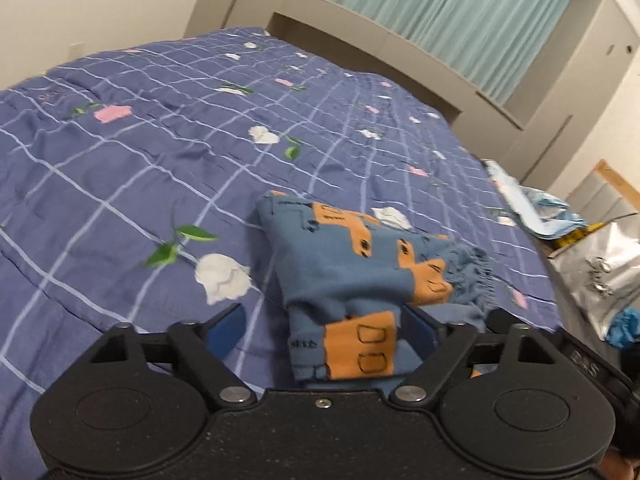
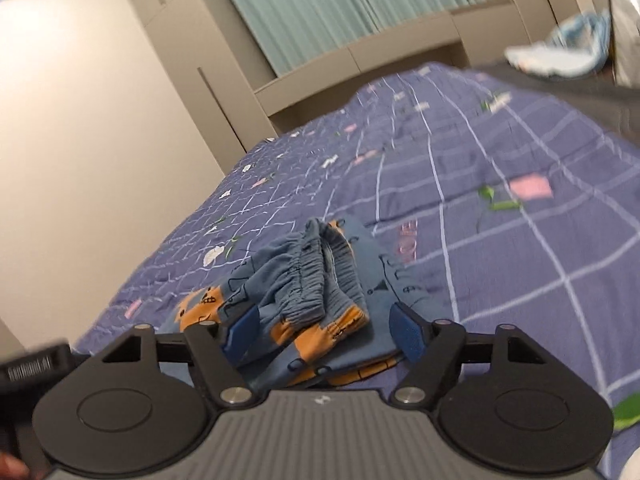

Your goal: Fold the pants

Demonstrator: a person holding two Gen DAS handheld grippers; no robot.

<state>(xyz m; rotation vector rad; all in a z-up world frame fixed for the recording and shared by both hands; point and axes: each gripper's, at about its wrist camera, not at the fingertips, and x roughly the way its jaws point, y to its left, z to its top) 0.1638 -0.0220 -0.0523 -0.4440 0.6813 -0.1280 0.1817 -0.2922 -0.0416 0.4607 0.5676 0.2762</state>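
Note:
The pants point(image 1: 352, 276) are blue with orange patches and lie folded in a small bundle on the purple floral bedspread point(image 1: 160, 152). My left gripper point(image 1: 320, 332) is open, its blue pads on either side of the bundle's near end. In the right wrist view the pants point(image 2: 312, 296) show their gathered elastic waistband on top. My right gripper point(image 2: 320, 332) is open too, its pads straddling the bundle's near edge without pinching it.
The bedspread point(image 2: 500, 240) covers the whole bed. Beige built-in cabinets and a teal curtain point(image 1: 452, 12) stand beyond it. Plastic bags and a silver bag point(image 1: 600, 268) sit by the bed's right side. Crumpled light cloth point(image 2: 560, 52) lies at far right.

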